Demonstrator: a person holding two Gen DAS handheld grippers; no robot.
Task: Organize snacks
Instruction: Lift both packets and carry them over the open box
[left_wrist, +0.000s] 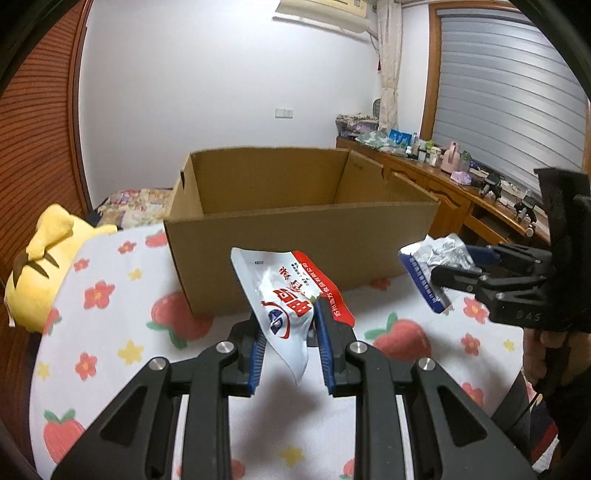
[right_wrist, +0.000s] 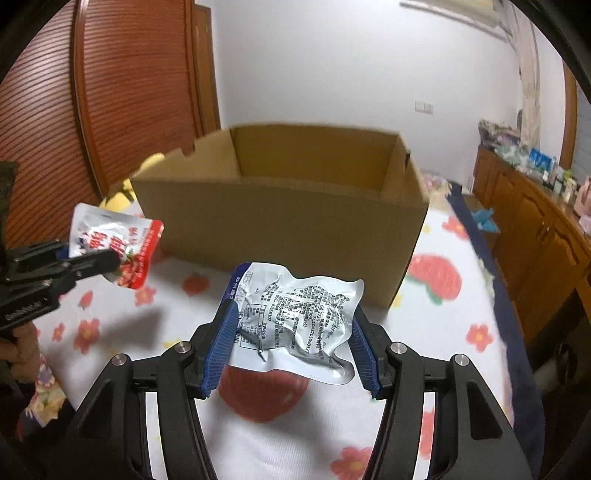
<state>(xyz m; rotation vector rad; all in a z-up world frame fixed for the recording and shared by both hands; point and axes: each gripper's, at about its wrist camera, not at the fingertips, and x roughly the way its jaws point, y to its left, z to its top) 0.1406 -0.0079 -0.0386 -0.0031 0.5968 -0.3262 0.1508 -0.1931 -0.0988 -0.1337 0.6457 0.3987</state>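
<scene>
Matt brown cardboard box (left_wrist: 295, 236), glossy crinkled foil packet (right_wrist: 295, 321), glossy plastic pouch (left_wrist: 291, 295), printed cloth bedsheet (left_wrist: 110, 332).

A home bedroom is shown: a bed with a strawberry-printed sheet (left_wrist: 110, 332), a plush toy (left_wrist: 44, 266), and probably a cluttered dresser (left_wrist: 443, 184) at the right.

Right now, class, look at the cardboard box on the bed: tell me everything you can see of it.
The cardboard box is plain brown corrugated card, rectangular, with an open top and no flaps sticking up. It stands upright on the strawberry-print sheet, long side facing both cameras. A notch is cut in the rim of each end wall. The inner walls are bare; the floor is hidden from both views, so its contents cannot be told. A shadow falls on its front face, and nothing visibly touches the box but the sheet.
</scene>
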